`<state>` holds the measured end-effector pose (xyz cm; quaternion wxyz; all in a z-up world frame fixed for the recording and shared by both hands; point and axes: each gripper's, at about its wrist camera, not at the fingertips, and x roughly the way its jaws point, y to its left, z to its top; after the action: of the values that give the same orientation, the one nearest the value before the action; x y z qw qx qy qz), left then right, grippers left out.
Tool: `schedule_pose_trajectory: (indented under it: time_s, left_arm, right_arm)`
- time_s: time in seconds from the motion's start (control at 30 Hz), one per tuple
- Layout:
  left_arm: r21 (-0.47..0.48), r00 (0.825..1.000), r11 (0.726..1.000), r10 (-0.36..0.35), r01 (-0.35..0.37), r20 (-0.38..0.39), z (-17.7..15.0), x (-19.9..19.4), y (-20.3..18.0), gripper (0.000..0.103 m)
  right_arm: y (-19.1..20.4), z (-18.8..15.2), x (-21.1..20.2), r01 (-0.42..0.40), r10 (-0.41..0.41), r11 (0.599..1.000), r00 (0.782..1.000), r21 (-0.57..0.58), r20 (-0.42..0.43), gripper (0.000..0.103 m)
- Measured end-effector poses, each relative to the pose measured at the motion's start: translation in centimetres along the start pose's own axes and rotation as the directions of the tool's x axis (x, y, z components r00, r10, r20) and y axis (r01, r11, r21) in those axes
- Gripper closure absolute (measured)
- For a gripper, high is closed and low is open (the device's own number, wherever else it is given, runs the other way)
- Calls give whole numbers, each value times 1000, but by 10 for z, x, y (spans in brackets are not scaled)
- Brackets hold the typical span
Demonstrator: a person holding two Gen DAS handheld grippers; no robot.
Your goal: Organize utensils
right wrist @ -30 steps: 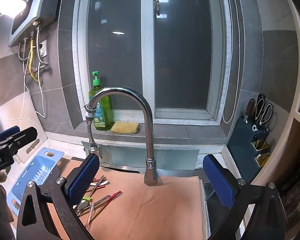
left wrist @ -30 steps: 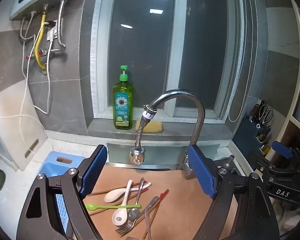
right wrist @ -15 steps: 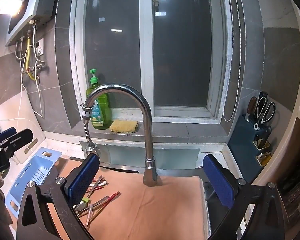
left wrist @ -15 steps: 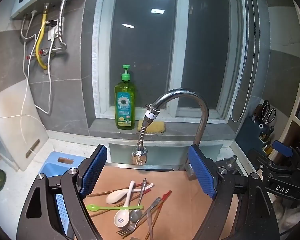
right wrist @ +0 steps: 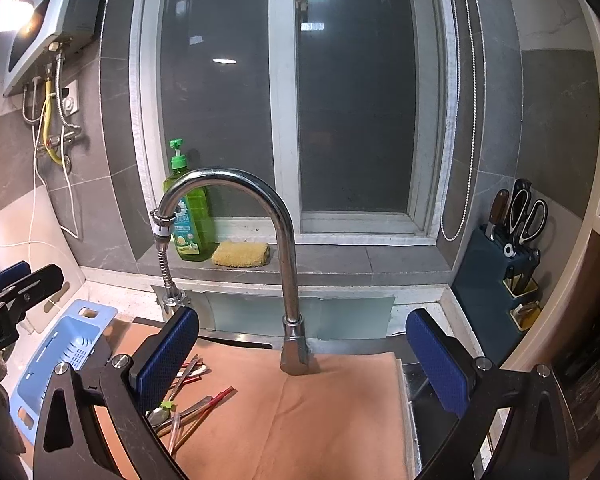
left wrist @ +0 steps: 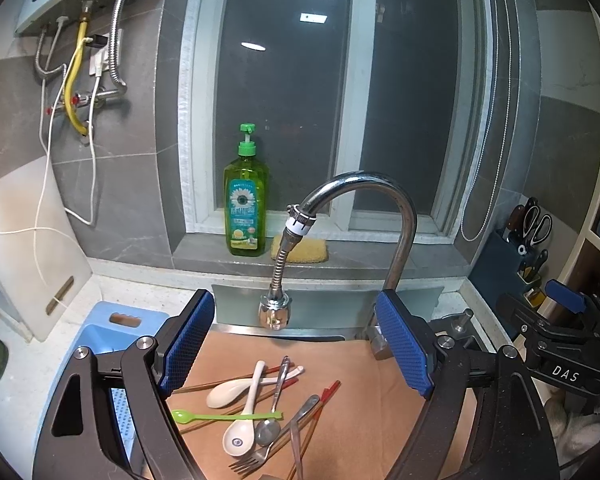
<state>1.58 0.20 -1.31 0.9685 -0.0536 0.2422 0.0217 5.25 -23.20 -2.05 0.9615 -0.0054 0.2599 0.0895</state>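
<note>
A loose heap of utensils lies on a tan mat (left wrist: 364, 408) over the sink: two white ceramic spoons (left wrist: 240, 428), a green plastic spoon (left wrist: 224, 416), a metal spoon (left wrist: 269, 426), a fork (left wrist: 252, 458) and several red-tipped chopsticks (left wrist: 320, 400). My left gripper (left wrist: 300, 340) hangs open above the heap, nothing between its blue pads. Further right, my right gripper (right wrist: 302, 356) is open and empty over the bare mat (right wrist: 320, 420), with the utensils (right wrist: 188, 396) at its left finger. A light blue slotted basket (right wrist: 60, 356) sits on the counter left of the mat.
A chrome faucet (left wrist: 396, 240) with a flexible spout arches over the mat's far edge. A green soap bottle (left wrist: 246, 204) and a yellow sponge (left wrist: 300, 250) stand on the sill. A knife block with scissors (right wrist: 512, 256) stands at right, a white cutting board (left wrist: 24, 248) at left.
Both grippers have tilted slightly down and drawn back a little, so the scene sits higher in each view. The utensils have not moved.
</note>
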Motion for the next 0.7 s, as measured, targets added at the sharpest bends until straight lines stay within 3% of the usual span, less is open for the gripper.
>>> schedule_pose_trajectory:
  time_s: [0.7]
  left_arm:
    - [1, 1000, 1000, -7, 7, -12, 1, 7, -1, 20]
  right_arm:
    - [-2, 1, 7, -1, 1, 1000, 1000, 6, -9, 1]
